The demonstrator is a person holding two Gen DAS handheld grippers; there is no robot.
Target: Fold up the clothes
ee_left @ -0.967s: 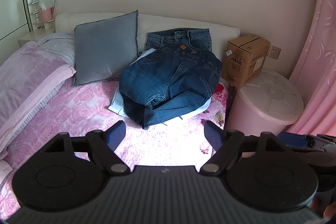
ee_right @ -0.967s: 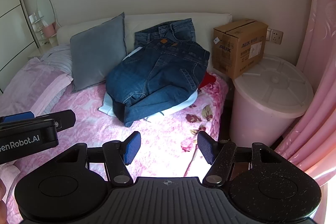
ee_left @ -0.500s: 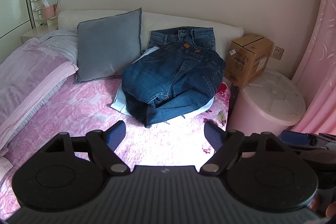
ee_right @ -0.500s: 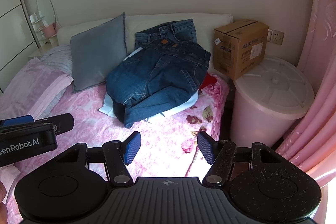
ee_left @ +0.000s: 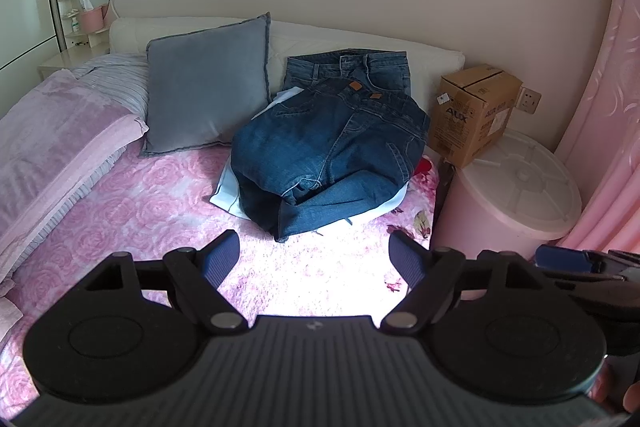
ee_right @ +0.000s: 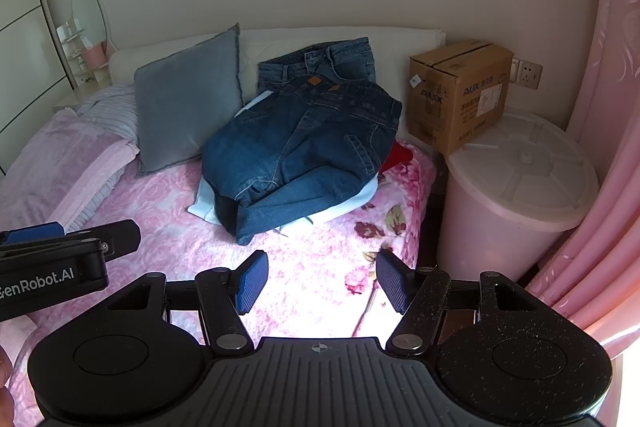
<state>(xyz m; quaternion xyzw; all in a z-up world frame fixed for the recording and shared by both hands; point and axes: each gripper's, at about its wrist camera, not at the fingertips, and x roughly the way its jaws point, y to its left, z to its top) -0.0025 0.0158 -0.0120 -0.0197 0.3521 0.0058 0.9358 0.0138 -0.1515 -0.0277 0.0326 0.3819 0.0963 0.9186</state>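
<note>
jeans (ee_left: 332, 143) hide red cloth (ee_right: 396, 157) (right view only).

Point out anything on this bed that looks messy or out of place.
The dark jeans lie bunched on a pale garment, unfolded. A second pair of jeans leans against the headboard. Something red pokes out at the pile's right edge.

Right tool (ee_right: 318, 281) hovers open, well short of heaped jeans (ee_right: 300, 143).

Left gripper (ee_left: 314, 259) fingers spread wide, nothing between; right gripper (ee_right: 322, 281) likewise, alongside.
</note>
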